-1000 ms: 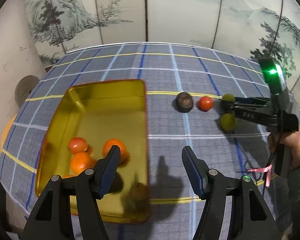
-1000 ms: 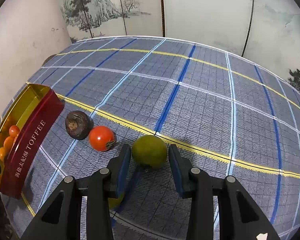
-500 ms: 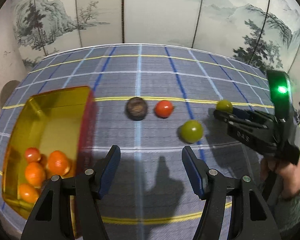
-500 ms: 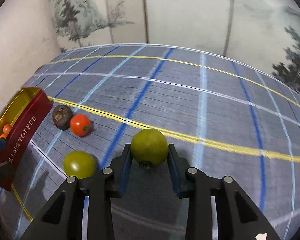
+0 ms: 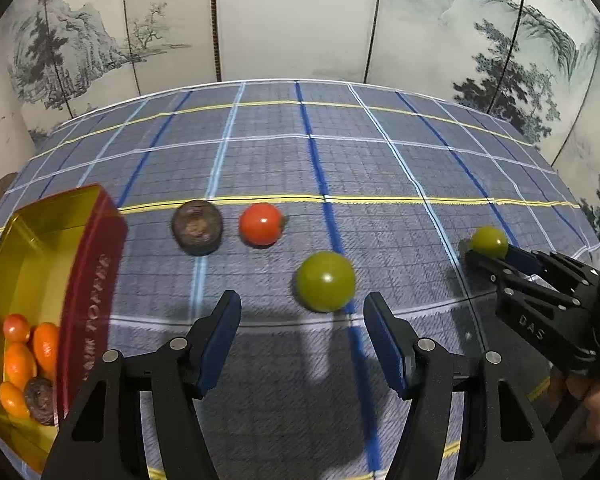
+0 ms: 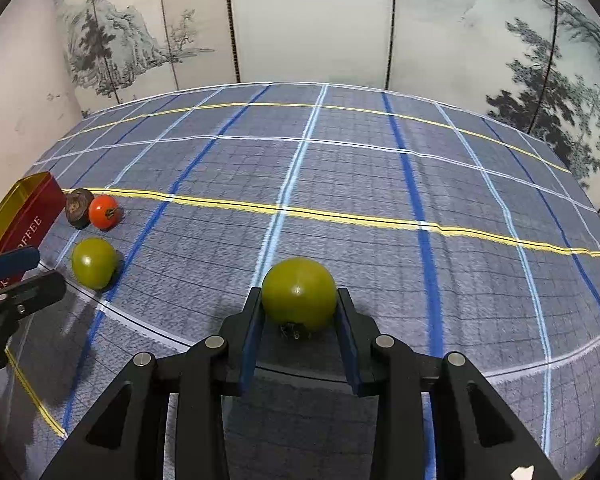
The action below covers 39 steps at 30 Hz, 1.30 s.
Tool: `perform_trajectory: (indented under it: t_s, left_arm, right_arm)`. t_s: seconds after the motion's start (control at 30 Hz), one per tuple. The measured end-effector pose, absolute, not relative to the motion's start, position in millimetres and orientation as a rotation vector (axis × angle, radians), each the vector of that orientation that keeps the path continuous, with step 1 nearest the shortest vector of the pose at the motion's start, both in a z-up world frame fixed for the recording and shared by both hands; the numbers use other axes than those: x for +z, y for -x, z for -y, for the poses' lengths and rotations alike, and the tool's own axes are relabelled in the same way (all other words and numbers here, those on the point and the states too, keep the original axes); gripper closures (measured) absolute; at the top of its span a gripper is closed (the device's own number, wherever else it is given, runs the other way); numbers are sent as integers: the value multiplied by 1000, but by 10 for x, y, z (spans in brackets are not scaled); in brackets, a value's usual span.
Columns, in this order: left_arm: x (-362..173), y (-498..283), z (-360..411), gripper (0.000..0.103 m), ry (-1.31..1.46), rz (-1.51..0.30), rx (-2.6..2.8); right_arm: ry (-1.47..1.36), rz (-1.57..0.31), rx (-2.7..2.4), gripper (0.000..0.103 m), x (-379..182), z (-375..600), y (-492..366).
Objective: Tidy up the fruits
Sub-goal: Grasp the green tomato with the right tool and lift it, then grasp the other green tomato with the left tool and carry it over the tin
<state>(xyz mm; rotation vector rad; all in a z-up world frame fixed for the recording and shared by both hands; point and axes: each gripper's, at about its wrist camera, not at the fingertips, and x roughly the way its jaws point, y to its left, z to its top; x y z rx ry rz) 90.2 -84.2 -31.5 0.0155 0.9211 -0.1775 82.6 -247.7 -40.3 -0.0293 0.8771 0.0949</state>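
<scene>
The right gripper [image 6: 299,312], black plastic with flat blue pads, is clamped on a smooth, glossy round green fruit [image 6: 299,294]; both pads press its sides and its dried stem end faces down toward the camera. The left gripper [image 5: 302,320], of the same build, hangs with its jaws spread wide and nothing between them, above the woven grey-blue checked tablecloth [image 5: 380,152] crossed by blue, white and yellow lines.

A second smooth green fruit [image 5: 325,281] lies on the cloth just ahead of the left gripper's pads, not touching them. Farther back sit one shiny red tomato-like fruit [image 5: 261,224] and one wrinkled, dull dark-brown round fruit [image 5: 197,225], just beside each other.

At the left stands a rectangular metal tin [image 5: 90,280] with a red outer wall lettered "TOFFEE" and a gold, reflective inside. It holds four glossy orange-red small fruits [image 5: 18,360] and another wrinkled brown fruit [image 5: 40,398], bunched at the near end.

A folding screen with ink-painted mountains and pines [image 6: 140,40] stands behind the table.
</scene>
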Motion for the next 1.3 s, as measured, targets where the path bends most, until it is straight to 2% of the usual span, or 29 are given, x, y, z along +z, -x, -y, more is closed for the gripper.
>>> perform_trajectory:
  t_s: [0.3,0.37,0.43,0.53,0.93,1.3]
  left_arm:
    - [-484,-1181,978,40,-4,-972,-164]
    - [-509,-1206,989,44,-5,-973,-163]
    - [-525,-1207,983,56,-9,-974,-168]
    - [-542,-1196,978,66,-7,-977,-180]
    - [-462,-1033,830,66,-19,-978,-161]
    - [-115,-704,414,66,-21,-933,-115]
  right_arm:
    - [22,-873,107,71,-400,2477,-823]
    - [12,-872,106,71,-398,2494,-819]
    - [2,-875,106,71,-405,2511,-824]
    - [-1,-881,108,71,-414,2513,-832]
    - [12,-890,98,71,-448,2485,-849]
    - [24,-890,90,71,-453,2456,-847]
